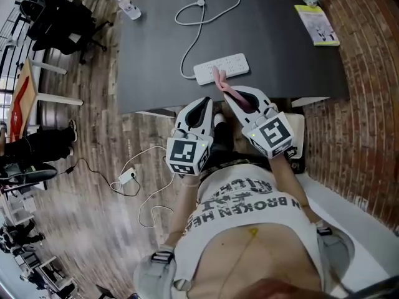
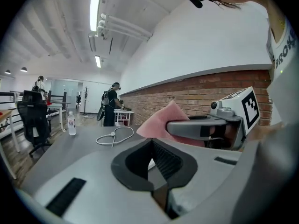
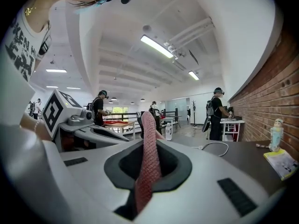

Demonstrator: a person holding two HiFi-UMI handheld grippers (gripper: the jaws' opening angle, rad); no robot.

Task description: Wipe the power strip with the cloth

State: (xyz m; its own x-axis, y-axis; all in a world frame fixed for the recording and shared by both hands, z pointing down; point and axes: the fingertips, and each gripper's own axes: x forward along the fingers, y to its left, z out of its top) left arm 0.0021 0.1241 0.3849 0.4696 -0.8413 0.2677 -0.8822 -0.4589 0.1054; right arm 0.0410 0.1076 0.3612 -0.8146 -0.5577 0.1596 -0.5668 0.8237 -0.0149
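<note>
Item: white power strip (image 1: 221,69), on the dark surface (image 1: 156,55), close to its near edge. Long axis ran left to right in the head view, right end tilted slightly away. Cable (image 1: 199,17) left the left end and looped toward the far side.

Right tongs (image 1: 243,98): clamped on the pink cloth (image 1: 225,91), just short of the strip. The cloth's free end reached over the strip's near edge; contact could not be told.

Left tongs (image 1: 201,108): closed, empty, beside the right tongs, nearer the person than the strip.
</note>
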